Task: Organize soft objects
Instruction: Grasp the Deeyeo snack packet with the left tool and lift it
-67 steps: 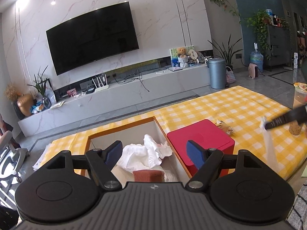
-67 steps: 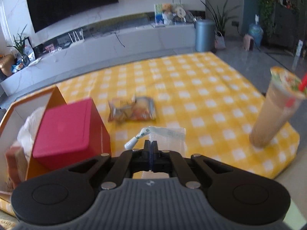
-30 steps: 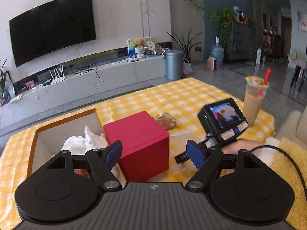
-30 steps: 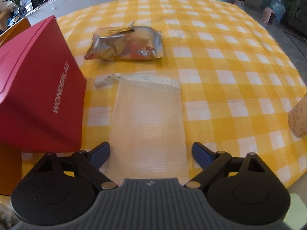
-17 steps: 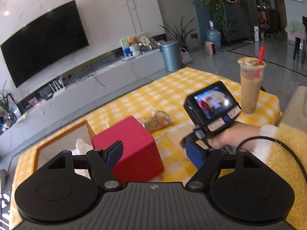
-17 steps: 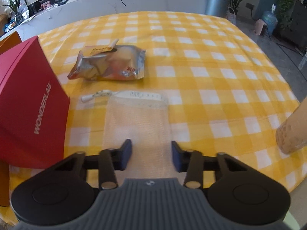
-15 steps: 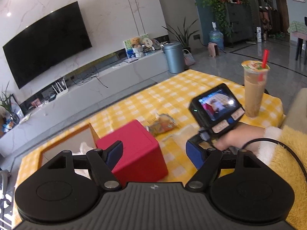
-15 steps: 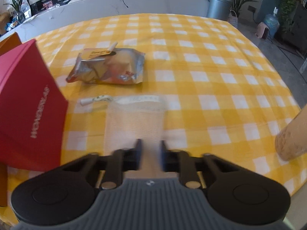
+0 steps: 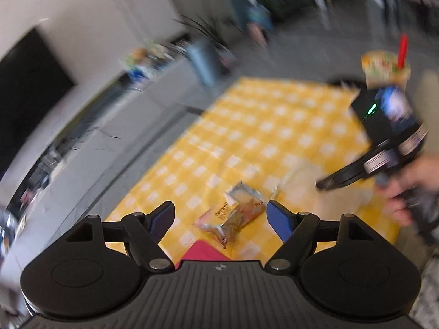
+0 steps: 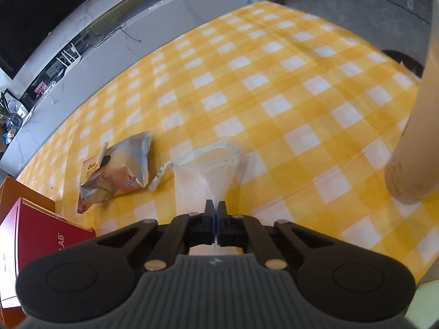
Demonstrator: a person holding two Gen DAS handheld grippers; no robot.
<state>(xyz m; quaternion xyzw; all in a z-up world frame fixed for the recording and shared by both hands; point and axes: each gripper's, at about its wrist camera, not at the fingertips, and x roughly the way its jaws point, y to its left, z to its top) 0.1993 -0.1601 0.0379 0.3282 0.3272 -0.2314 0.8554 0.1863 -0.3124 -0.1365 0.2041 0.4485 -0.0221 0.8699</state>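
The right gripper (image 10: 215, 209) is clenched on the near end of a white mesh pouch (image 10: 208, 170), its two black fingers pressed together with the netting pinched between them. The pouch fans out from the jaws toward its far hem, a dotted white band whose loose tail curls off to the left, and its far end rests on the yellow checked tablecloth (image 10: 274, 82).

Taking the pouch as the landmark: just to its left lies a crumpled silver snack packet (image 10: 118, 171), close to the tail of the band but seemingly not touching it. Farther left, at the frame's edge, stands a red box (image 10: 33, 246) with white lettering, and behind it the rim of an orange box (image 10: 22, 194). Well to the right of the pouch stands a tall beige drink cup (image 10: 414, 148).

The left gripper (image 9: 221, 220) is released, its blue-padded fingers (image 9: 277, 219) spread wide with nothing between them, above the snack packet (image 9: 233, 216). That view is heavily blurred; beyond the packet, the right-hand tool (image 9: 384, 142) and the person's hand (image 9: 406, 192) on it can be made out, with a pale patch, probably the pouch (image 9: 304, 181), at its fingers.
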